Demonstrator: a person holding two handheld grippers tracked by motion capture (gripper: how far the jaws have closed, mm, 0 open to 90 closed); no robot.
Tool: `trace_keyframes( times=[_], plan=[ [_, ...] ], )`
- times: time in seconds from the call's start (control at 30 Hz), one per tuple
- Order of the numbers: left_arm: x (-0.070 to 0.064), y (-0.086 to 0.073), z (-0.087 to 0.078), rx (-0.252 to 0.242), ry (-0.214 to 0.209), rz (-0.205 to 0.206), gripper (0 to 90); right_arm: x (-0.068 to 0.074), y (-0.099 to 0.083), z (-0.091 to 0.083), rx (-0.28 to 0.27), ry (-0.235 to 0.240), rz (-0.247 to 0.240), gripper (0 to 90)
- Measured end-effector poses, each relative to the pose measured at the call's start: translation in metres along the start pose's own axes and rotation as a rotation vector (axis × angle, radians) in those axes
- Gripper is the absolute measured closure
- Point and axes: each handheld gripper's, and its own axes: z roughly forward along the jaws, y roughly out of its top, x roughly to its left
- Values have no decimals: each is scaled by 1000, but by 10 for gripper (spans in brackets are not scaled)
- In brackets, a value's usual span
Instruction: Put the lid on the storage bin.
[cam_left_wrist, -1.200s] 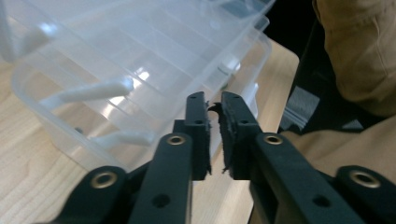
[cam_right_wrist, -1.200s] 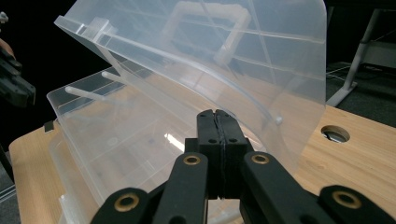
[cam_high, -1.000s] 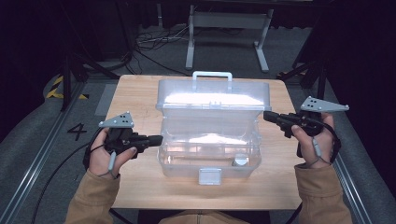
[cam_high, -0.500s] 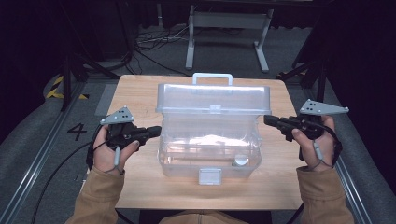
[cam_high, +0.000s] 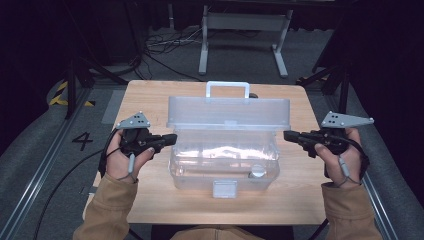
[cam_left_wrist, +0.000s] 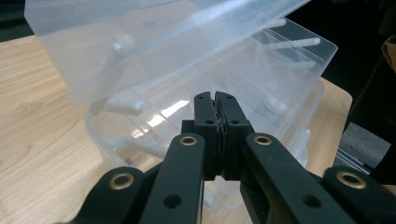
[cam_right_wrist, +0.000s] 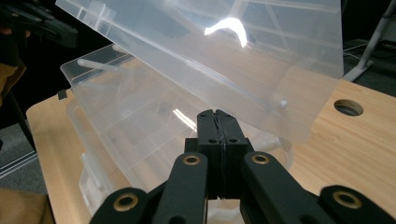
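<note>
A clear plastic compartment box (cam_high: 225, 160) stands in the middle of the wooden table (cam_high: 150, 100). Its lid (cam_high: 227, 112), with a white handle (cam_high: 227, 89), is partly raised and slants over the tray. My left gripper (cam_high: 172, 138) is shut, its tips at the box's left end just under the lid's corner. My right gripper (cam_high: 286, 135) is shut too, tips close to the lid's right end. In the left gripper view the gripper (cam_left_wrist: 215, 100) points at the compartments (cam_left_wrist: 261, 79) under the lid. In the right gripper view the gripper (cam_right_wrist: 215, 116) sits just below the lid's edge (cam_right_wrist: 243, 93).
A white latch (cam_high: 224, 189) hangs on the box's front wall, and a small white round piece (cam_high: 257, 171) lies inside. The table has a cable hole (cam_right_wrist: 348, 107) near its far edge. Behind the table are a metal stand (cam_high: 245, 30) and cables on the floor.
The left gripper has moved slightly away from the person, the right one slightly nearer. The lid's front edge sits a little lower and its glare has faded.
</note>
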Motion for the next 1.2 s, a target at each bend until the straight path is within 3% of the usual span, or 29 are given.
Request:
trace_keyframes(
  times=[0.37, 0.73, 1.03, 1.2],
  plan=[
    [2, 2, 2, 17, -9, -37, 897, 3, -3, 1, 77, 22, -8, 900],
    [3, 2, 2, 50, -17, -37, 897, 4, -4, 2, 125, 43, -6, 900],
    [2, 1, 2, 101, -33, -54, 896, 5, -5, 2, 172, 56, -3, 900],
    [0, 1, 2, 159, -12, -37, 896, 6, -6, 2, 216, 66, -1, 900]
  ],
)
